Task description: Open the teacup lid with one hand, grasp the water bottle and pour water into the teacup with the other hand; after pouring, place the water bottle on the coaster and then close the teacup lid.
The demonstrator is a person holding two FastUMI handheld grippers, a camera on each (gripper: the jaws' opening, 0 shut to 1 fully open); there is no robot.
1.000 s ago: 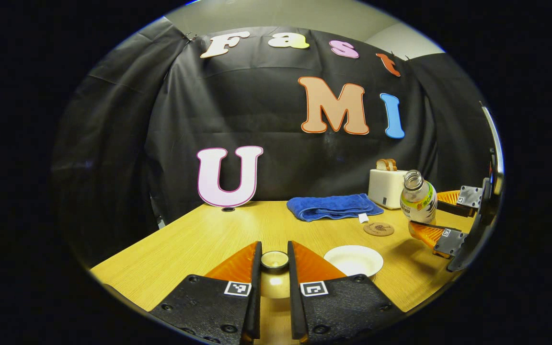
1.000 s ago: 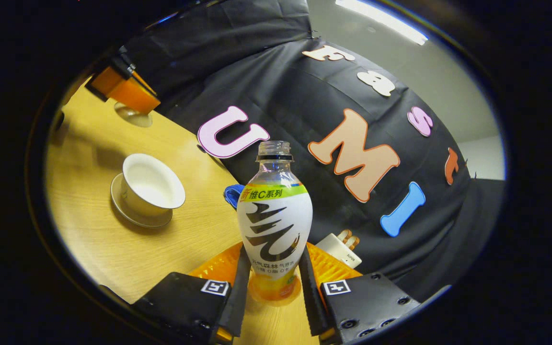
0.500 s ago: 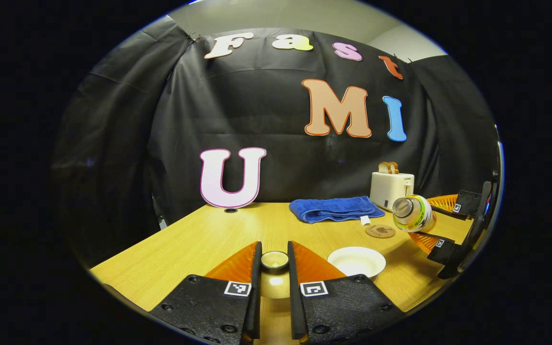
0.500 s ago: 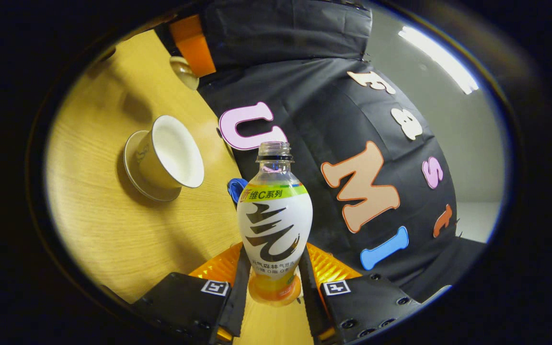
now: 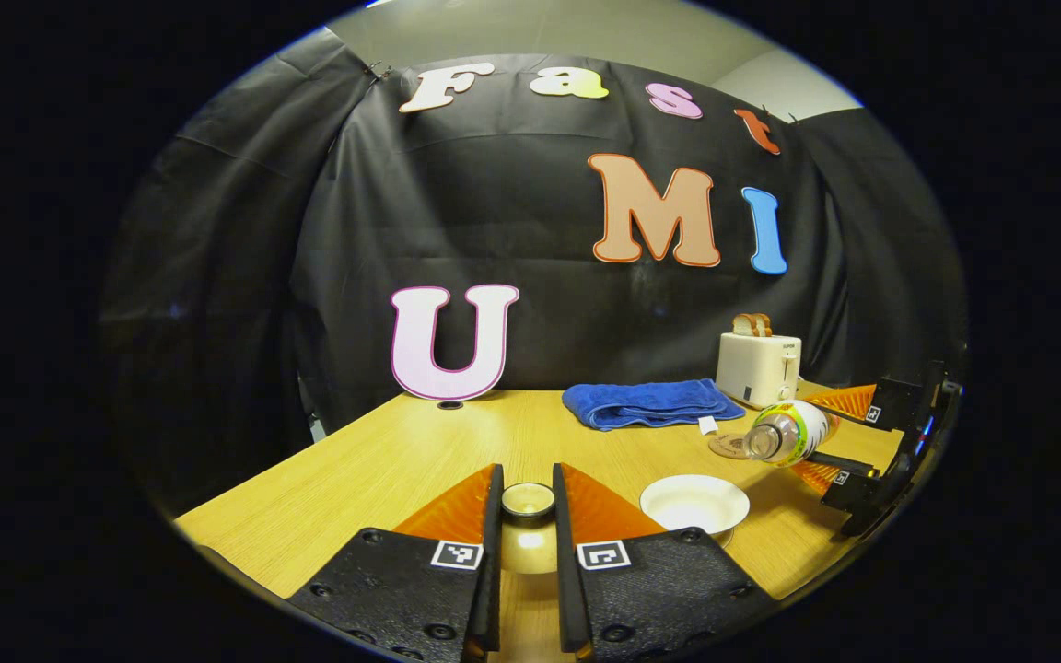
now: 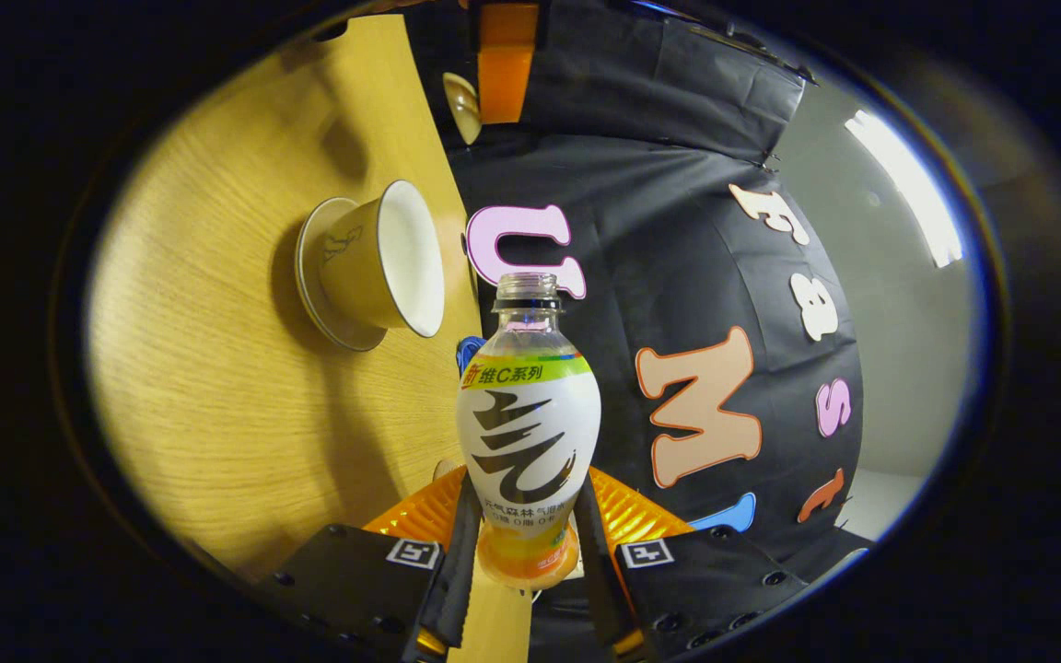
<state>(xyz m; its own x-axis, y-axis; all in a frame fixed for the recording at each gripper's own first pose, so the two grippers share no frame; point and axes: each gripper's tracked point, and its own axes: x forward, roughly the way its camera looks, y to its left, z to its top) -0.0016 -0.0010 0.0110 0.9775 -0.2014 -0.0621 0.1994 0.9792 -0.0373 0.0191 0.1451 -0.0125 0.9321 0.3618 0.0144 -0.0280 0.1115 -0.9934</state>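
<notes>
My left gripper (image 5: 528,516) is shut on the knob of the teacup lid (image 5: 528,500), holding it above the table left of the cup. The white teacup (image 5: 694,502) stands uncovered on its saucer (image 6: 314,276); its bowl (image 6: 392,258) looks pale inside. My right gripper (image 6: 528,529) is shut on the lower body of the uncapped water bottle (image 6: 529,424). In the left gripper view the bottle (image 5: 788,433) lies almost level, mouth pointing at the cup from the right, with the right gripper (image 5: 816,440) behind it. I see no stream from the mouth. The round coaster (image 5: 724,448) lies just behind the bottle's mouth.
A folded blue towel (image 5: 646,402) lies at the back of the wooden table (image 5: 383,470). A white toaster (image 5: 759,368) with bread slices stands right of the towel. The lid (image 6: 462,106) and a left finger (image 6: 503,55) appear beyond the cup in the right gripper view.
The right gripper has rolled over, tipping the bottle from nearly upright to almost level, and has sunk toward the cup. The left gripper holds the lid in the same place.
</notes>
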